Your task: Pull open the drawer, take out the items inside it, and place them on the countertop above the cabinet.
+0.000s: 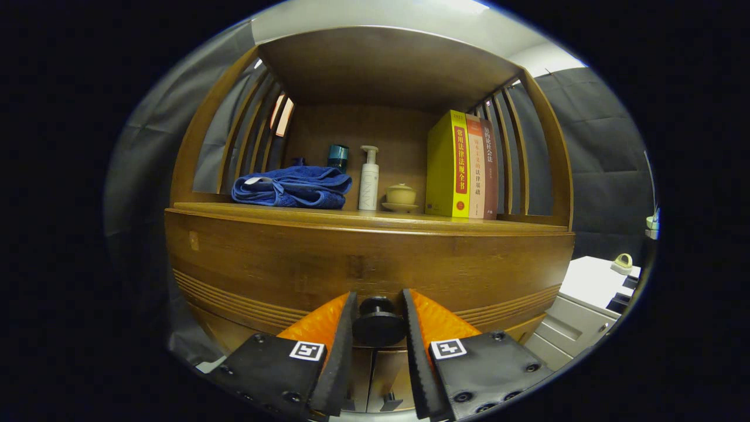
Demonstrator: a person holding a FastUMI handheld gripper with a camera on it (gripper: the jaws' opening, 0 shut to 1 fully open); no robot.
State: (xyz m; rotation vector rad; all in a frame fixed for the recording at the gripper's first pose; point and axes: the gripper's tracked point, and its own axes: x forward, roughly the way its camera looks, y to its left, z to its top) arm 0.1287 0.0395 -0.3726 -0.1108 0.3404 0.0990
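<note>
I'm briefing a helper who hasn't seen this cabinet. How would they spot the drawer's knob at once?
Start at the wooden cabinet whose countertop carries a blue towel, a pump bottle and books. Drop down its drawer front to the middle. There the black round knob sits between the gripper fingers, which press it on both sides; it's the only dark, protruding thing on the brown wood.

Straight ahead of the gripper, a brown wooden cabinet point(363, 258) with grooved bands low on its front. Above it, an open shelf bay point(381, 76) roofed by a wooden board, closed at the back by a plain panel, fenced on both sides by slim vertical slats point(510, 152). Behind and around, dark grey cloth wall point(603, 152), creased in squares. Overhead, pale ceiling point(410, 17), brightly lit. Off to the right and lower, a white drawer unit point(586, 305) with a flat top.
</note>
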